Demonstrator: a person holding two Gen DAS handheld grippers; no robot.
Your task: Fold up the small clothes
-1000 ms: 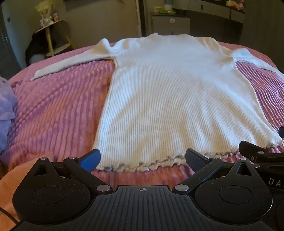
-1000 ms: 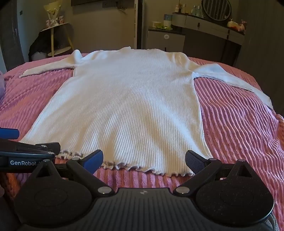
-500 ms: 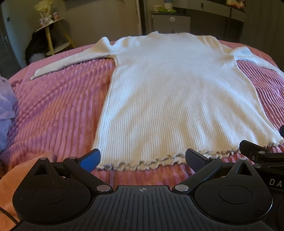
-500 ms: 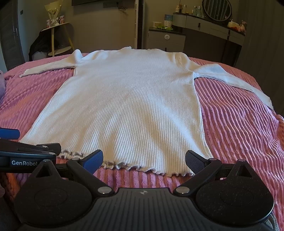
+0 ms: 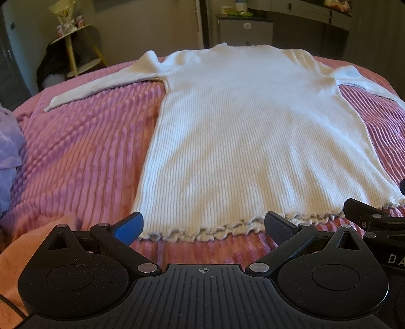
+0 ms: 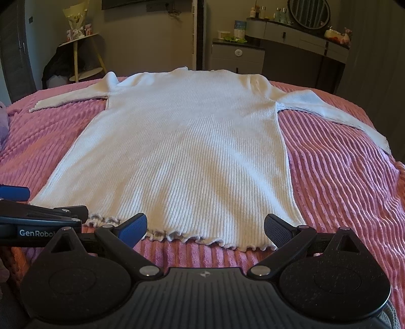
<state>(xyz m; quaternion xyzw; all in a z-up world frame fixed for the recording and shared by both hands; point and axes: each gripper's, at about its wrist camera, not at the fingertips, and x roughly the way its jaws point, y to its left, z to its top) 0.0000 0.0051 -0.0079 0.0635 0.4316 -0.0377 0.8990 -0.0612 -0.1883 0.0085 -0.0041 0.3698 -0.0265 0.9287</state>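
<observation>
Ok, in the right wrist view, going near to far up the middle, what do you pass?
Right gripper, pink bedspread, frilled hem, white ribbed sweater, its collar, grey cabinet.

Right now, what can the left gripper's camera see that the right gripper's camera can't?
Only the left wrist view shows the orange cloth at its lower left. Only the right wrist view shows the round mirror on the dresser and the sweater's right sleeve cuff. Both show the white ribbed sweater lying flat on the pink bedspread, with the left gripper and right gripper open at its ruffled hem.
</observation>
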